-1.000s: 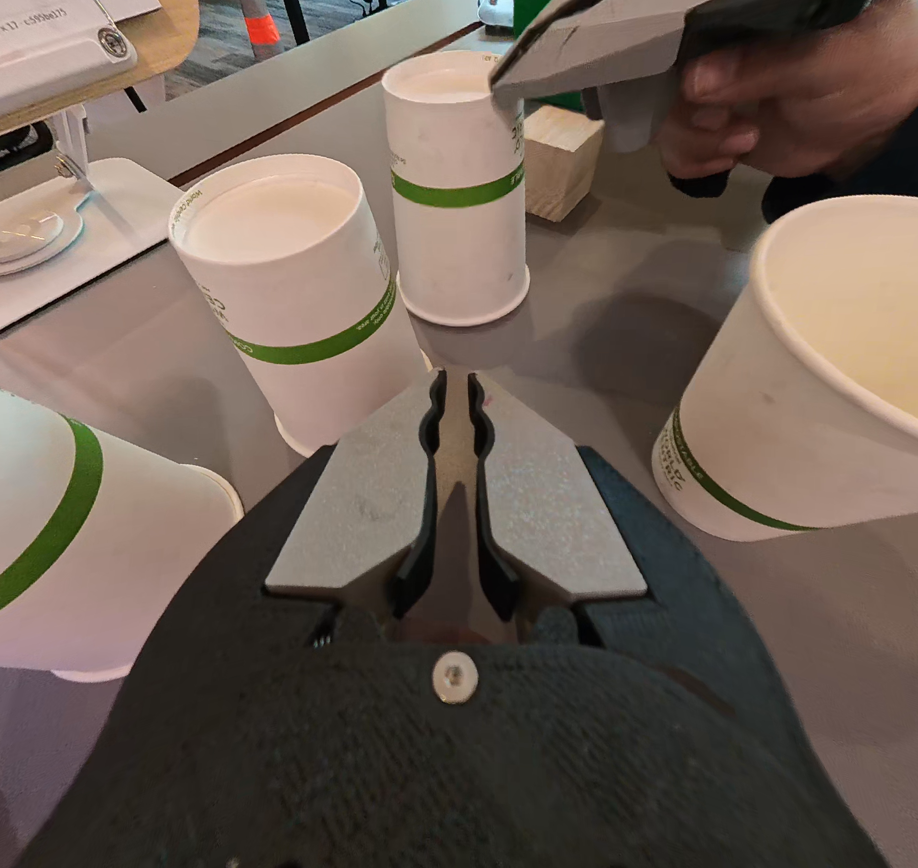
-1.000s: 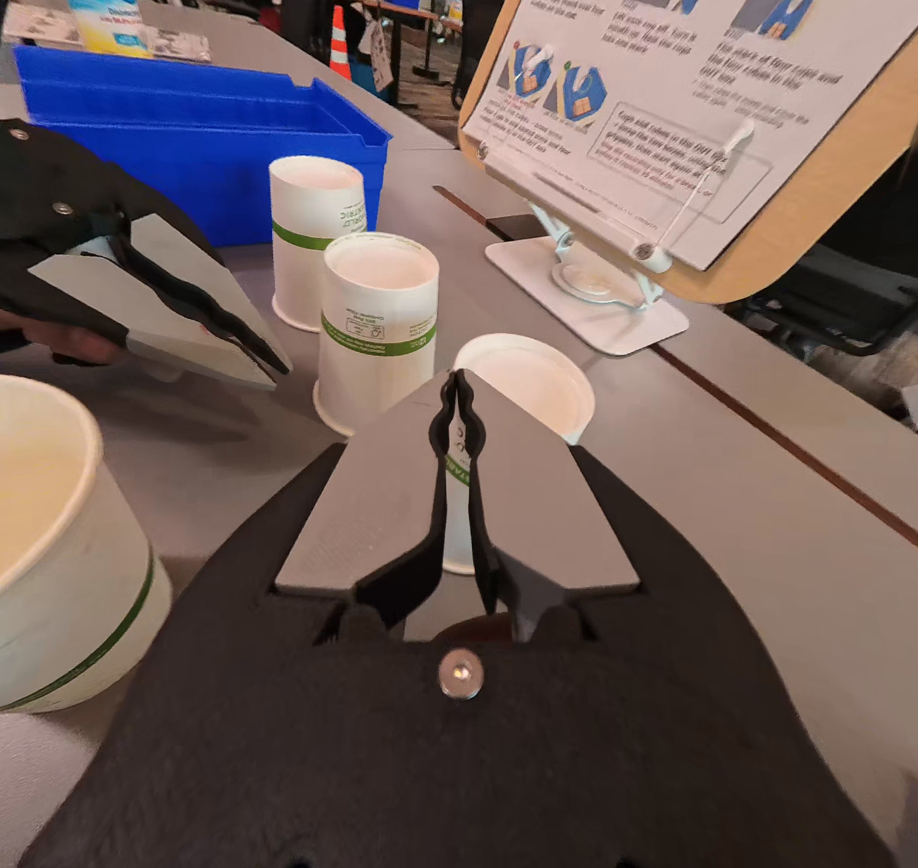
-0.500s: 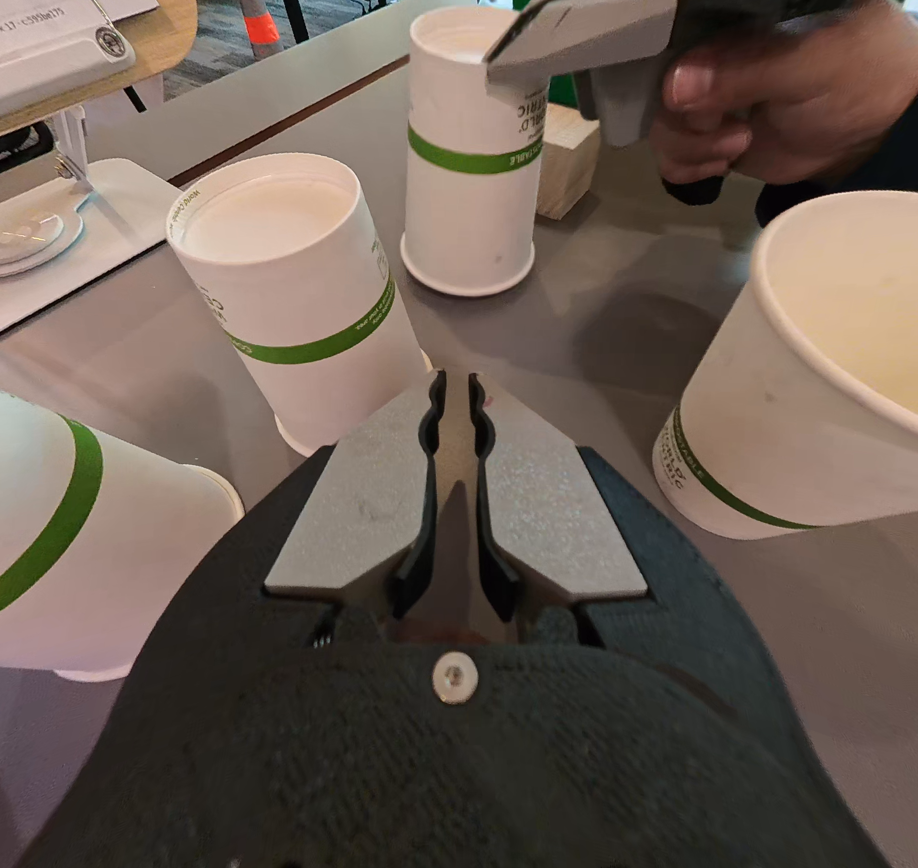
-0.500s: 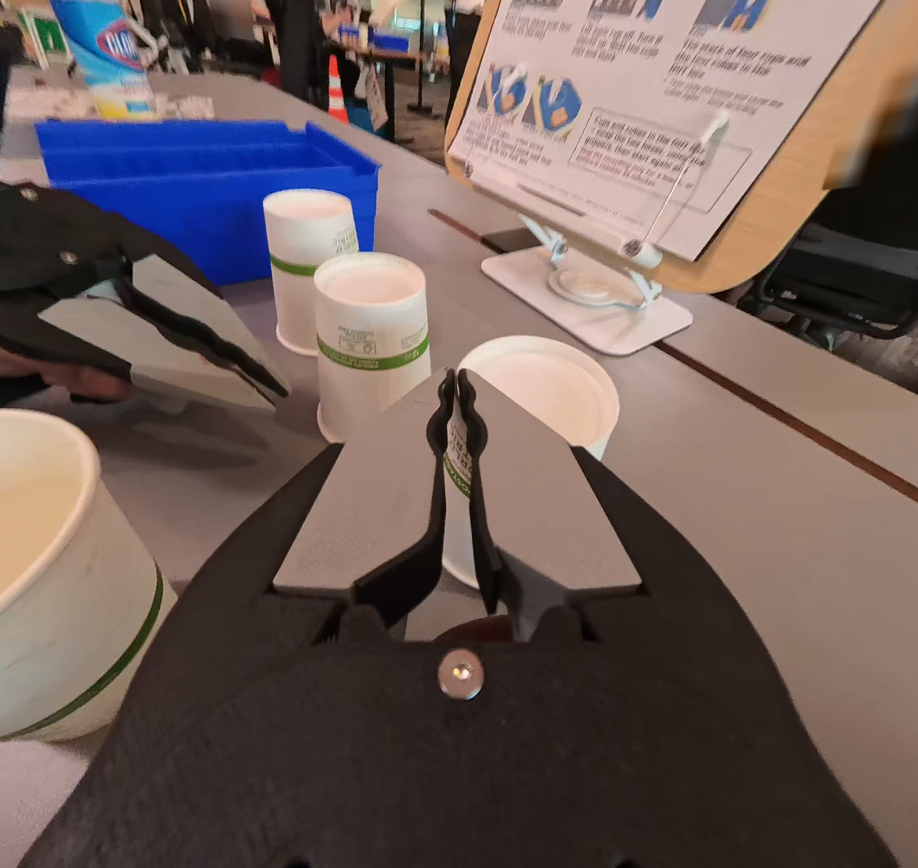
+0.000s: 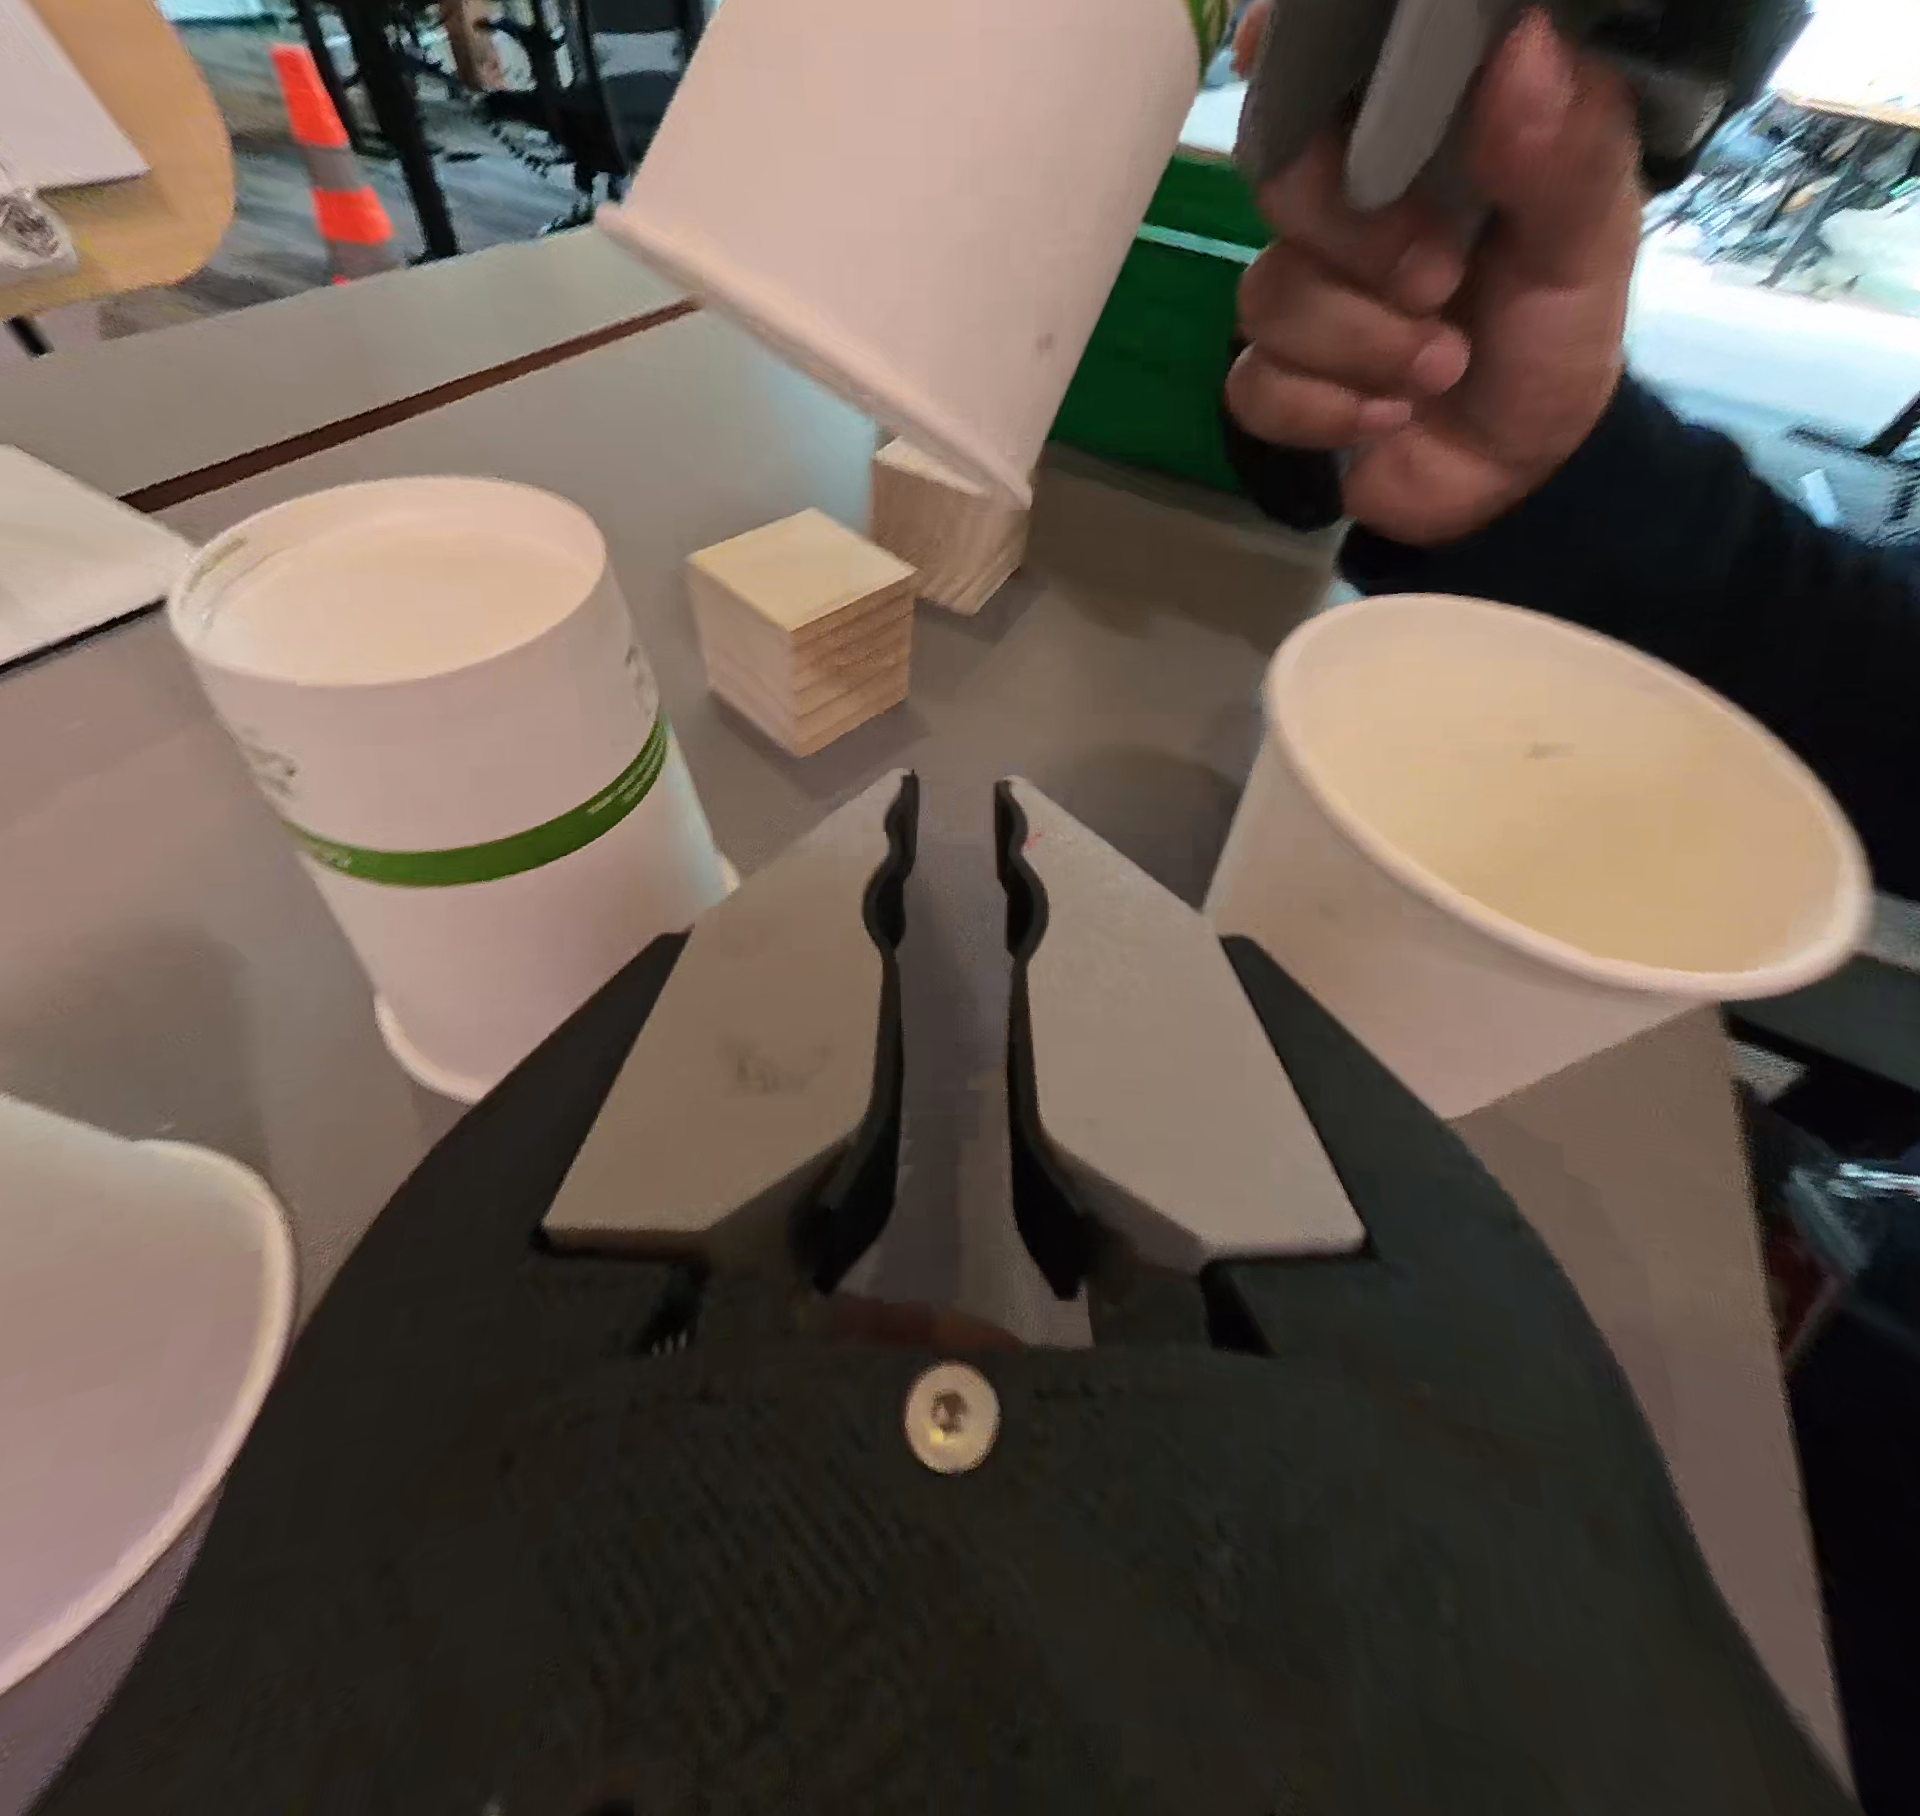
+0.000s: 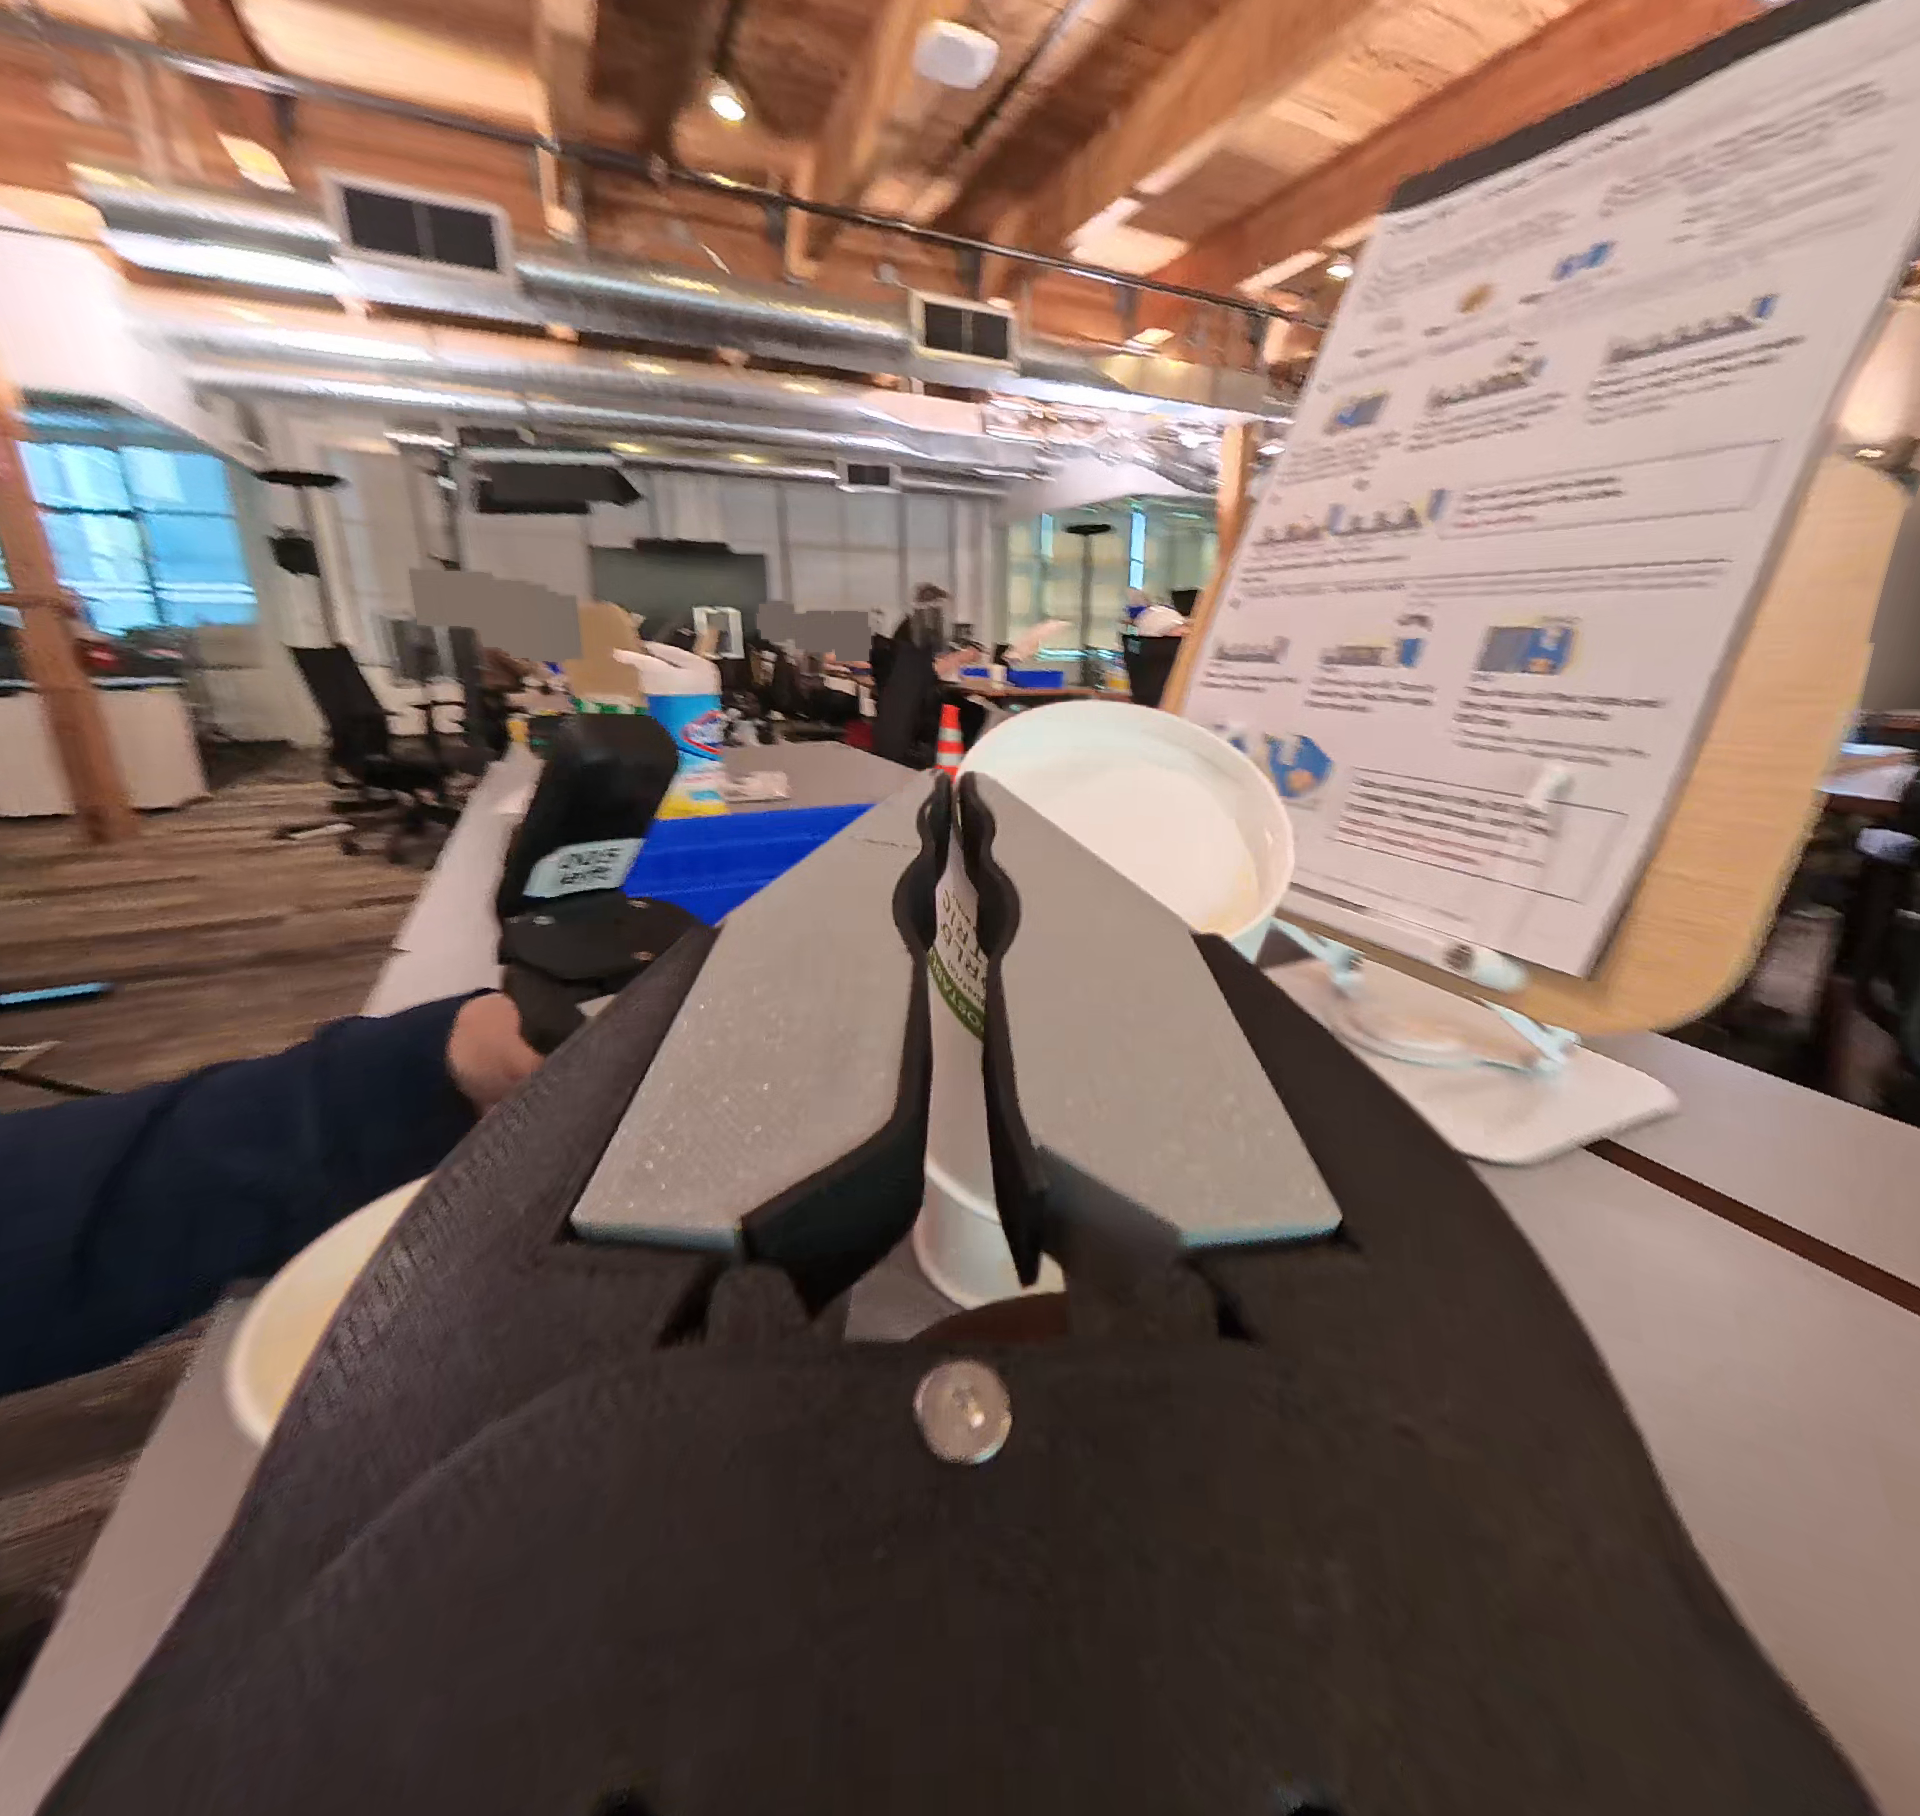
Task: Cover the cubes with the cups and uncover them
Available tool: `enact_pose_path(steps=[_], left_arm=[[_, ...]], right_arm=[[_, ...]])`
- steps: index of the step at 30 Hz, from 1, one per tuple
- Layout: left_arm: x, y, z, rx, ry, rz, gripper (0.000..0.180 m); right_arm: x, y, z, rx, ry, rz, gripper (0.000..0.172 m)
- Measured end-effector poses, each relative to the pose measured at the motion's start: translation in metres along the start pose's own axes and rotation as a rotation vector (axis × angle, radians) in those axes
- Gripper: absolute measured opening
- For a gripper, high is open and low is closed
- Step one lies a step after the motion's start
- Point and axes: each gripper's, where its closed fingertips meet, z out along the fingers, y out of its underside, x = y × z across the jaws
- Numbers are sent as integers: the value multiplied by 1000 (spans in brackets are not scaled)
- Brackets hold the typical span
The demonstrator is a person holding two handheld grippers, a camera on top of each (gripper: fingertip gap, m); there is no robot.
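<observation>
In the left wrist view my left gripper point(image 5: 956, 790) is open and empty, low over the grey table point(image 5: 582, 436). A wooden cube point(image 5: 800, 644) stands uncovered just ahead of it, and a second cube point(image 5: 951, 545) stands behind that. My right gripper point(image 6: 956, 792) is shut on the base rim of a white paper cup with a green band point(image 6: 1143, 831). The same cup point(image 5: 925, 156) hangs tilted above the cubes in the left wrist view, under the right gripper point(image 5: 1392, 52). An upside-down cup point(image 5: 436, 727) stands to the left of the cubes.
An upright empty cup point(image 5: 1538, 831) stands right of my left fingers, and another cup point(image 5: 114, 1351) is at the lower left. A green bin point(image 5: 1153, 343) is behind the cubes. A document stand point(image 6: 1558, 571) and a blue bin point(image 6: 748, 852) are at the table's far side.
My right gripper has lifted and tilted the upside-down cup off the table, which uncovers a wooden cube. My left fingers have parted a little and hold nothing.
</observation>
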Motion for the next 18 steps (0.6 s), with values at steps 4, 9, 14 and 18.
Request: enact_pose_path(steps=[4,9,14,18], left_arm=[[21,-27,-9,158,128,-45,24],[26,-55,-29,322,209,-124,15],[29,-68,-44,405,245,-79,6],[45,-70,-49,429,307,-21,4]], right_arm=[[-28,-2,4,26,-107,2,0],[-57,1,5,23,-229,-18,0],[-77,-1,-4,17,-347,-37,0],[-88,-3,-18,17,-419,-60,0]])
